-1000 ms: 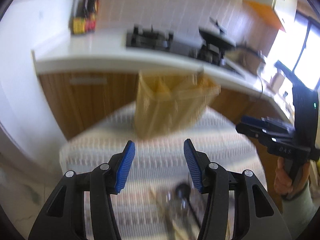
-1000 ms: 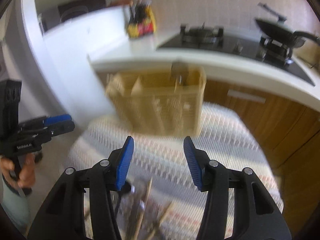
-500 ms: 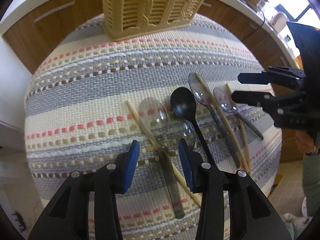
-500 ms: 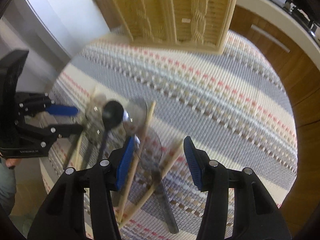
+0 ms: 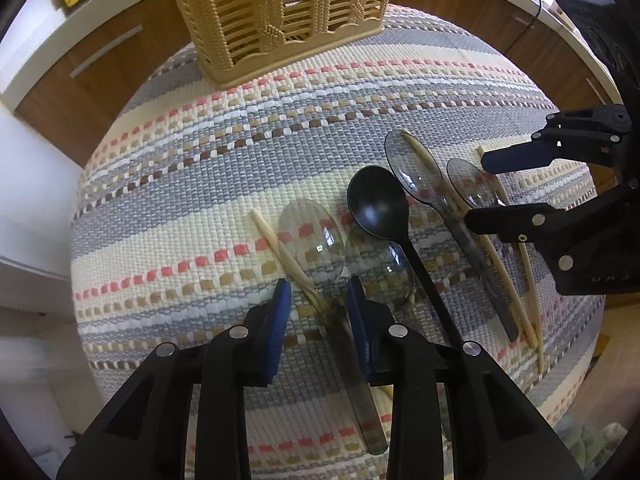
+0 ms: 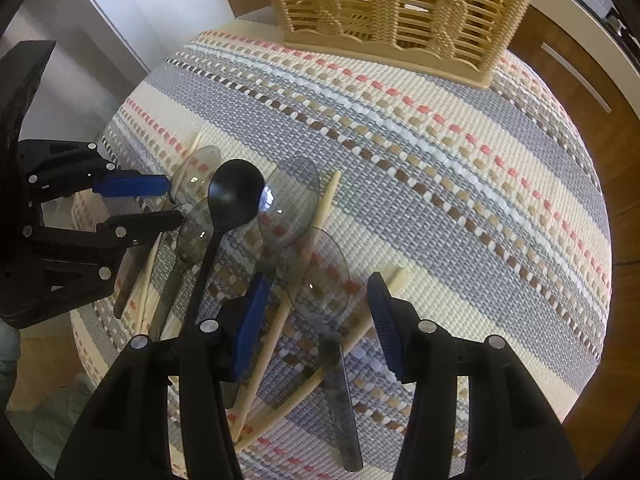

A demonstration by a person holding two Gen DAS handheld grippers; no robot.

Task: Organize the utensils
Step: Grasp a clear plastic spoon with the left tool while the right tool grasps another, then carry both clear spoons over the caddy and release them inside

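Several clear plastic spoons, one black spoon [image 5: 378, 204] and cream chopsticks lie on a striped woven mat [image 5: 240, 152]. A tan wicker utensil basket [image 5: 280, 8] stands at the mat's far edge; it also shows in the right wrist view [image 6: 400, 4]. My left gripper [image 5: 320, 294] is open, low over the mat, straddling the neck of a clear spoon [image 5: 314, 236] and a chopstick [image 5: 280, 248]. My right gripper [image 6: 318, 292] is open, straddling another clear spoon [image 6: 320, 276] that lies over crossed chopsticks [image 6: 288, 308]. The black spoon [image 6: 234, 200] lies to its left.
Wooden cabinet fronts [image 5: 100, 56] and a white counter [image 5: 24, 28] stand behind the mat. The mat's edges drop off close to the left and near side. Each gripper shows in the other's view: the right one [image 5: 520, 184], the left one [image 6: 160, 200].
Both grippers have come down from looking across the kitchen to just over the utensils. The left jaws have narrowed around the clear spoon's neck. The utensils have not moved.
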